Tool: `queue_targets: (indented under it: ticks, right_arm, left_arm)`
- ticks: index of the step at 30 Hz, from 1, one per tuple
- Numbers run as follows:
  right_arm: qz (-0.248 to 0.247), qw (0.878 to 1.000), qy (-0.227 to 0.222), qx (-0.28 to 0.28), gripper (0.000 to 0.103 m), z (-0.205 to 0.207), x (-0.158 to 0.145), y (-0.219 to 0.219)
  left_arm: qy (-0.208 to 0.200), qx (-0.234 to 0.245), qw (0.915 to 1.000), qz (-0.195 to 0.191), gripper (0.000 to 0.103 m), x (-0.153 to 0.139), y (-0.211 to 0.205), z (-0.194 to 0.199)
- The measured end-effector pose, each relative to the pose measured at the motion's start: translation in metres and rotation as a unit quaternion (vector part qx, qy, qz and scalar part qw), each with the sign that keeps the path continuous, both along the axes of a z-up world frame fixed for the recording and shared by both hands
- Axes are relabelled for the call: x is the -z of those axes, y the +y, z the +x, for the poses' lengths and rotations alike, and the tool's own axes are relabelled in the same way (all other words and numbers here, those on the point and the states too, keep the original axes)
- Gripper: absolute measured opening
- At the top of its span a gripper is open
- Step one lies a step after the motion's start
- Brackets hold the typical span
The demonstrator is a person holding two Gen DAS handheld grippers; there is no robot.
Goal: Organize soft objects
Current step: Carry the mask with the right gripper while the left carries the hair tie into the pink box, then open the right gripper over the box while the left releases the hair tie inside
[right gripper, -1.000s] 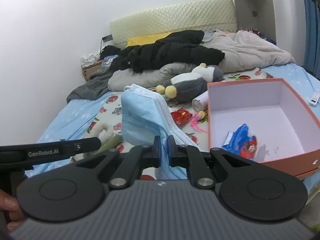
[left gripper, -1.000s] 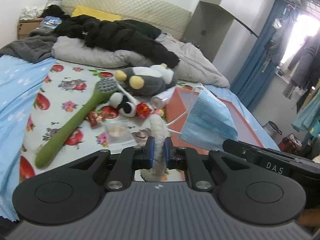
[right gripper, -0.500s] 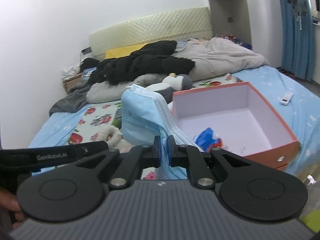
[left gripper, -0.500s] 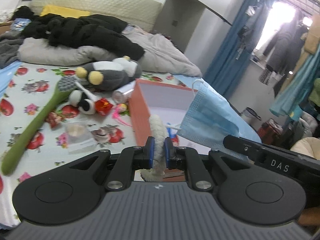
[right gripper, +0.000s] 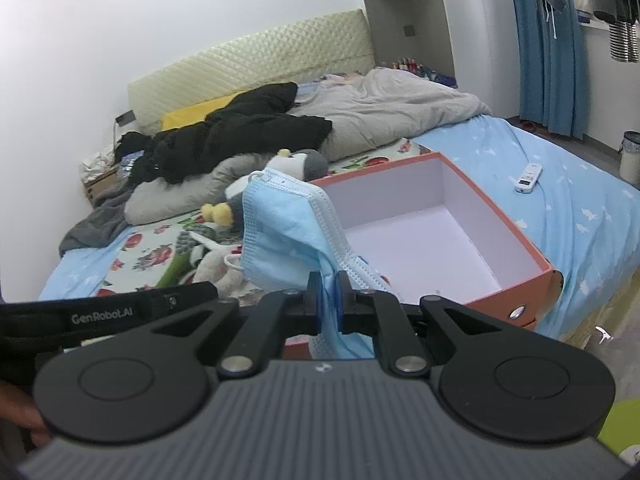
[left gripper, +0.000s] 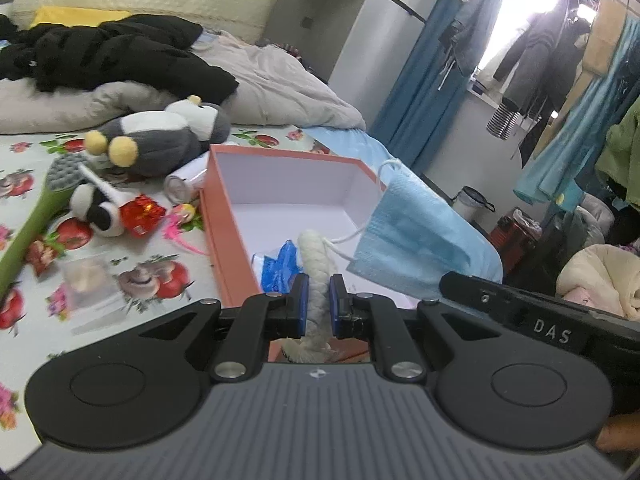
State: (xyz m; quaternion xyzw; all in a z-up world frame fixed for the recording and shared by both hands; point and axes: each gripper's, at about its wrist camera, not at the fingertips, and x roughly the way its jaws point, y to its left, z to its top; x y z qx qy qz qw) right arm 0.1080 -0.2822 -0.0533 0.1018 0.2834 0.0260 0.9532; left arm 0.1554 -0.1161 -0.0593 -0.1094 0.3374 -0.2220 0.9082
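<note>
The left hand-held gripper (left gripper: 318, 306) is clamping nearly shut on a white rope (left gripper: 317, 280), which is hanging over the near edge of the box (left gripper: 224, 236) on the bed (right gripper: 580, 208). The right hand-held gripper (right gripper: 329, 300) is pinching a blue mask (right gripper: 284, 240) just as tightly, beside the box's near left corner. Carrying both further over the open box before letting go is probably wise; the mask's loops may be snagging the rope.
</note>
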Motion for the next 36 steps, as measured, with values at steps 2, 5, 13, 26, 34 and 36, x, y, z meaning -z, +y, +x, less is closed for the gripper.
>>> queue_targets:
  ticks: [2, 5, 13, 26, 34, 36]
  right_arm:
    - [0.000, 1.000, 0.005, 0.002, 0.011, 0.013, 0.005, -0.005]
    - [0.000, 1.000, 0.011, 0.004, 0.011, 0.034, 0.013, -0.012]
    - [0.002, 1.000, 0.017, 0.010, 0.011, 0.080, 0.025, -0.036]
    - [0.021, 0.997, 0.072, 0.011, 0.012, 0.155, 0.076, -0.073]
    - [0.028, 0.995, 0.091, 0.004, 0.013, 0.171, 0.099, -0.078]
    - [0.029, 0.995, 0.096, 0.002, 0.020, 0.171, 0.100, -0.079]
  left_arm:
    - [0.002, 0.004, 1.0000, 0.002, 0.013, 0.004, -0.008, 0.016]
    - [0.007, 0.011, 0.9999, 0.007, 0.013, 0.009, -0.018, 0.039]
    - [0.030, 0.021, 0.9992, 0.018, 0.014, 0.027, -0.045, 0.099]
    - [0.070, 0.018, 0.9962, 0.050, 0.014, 0.068, -0.082, 0.182]
    - [0.083, 0.017, 0.9941, 0.067, 0.014, 0.088, -0.091, 0.200]
    - [0.080, 0.023, 0.9927, 0.087, 0.023, 0.089, -0.095, 0.198]
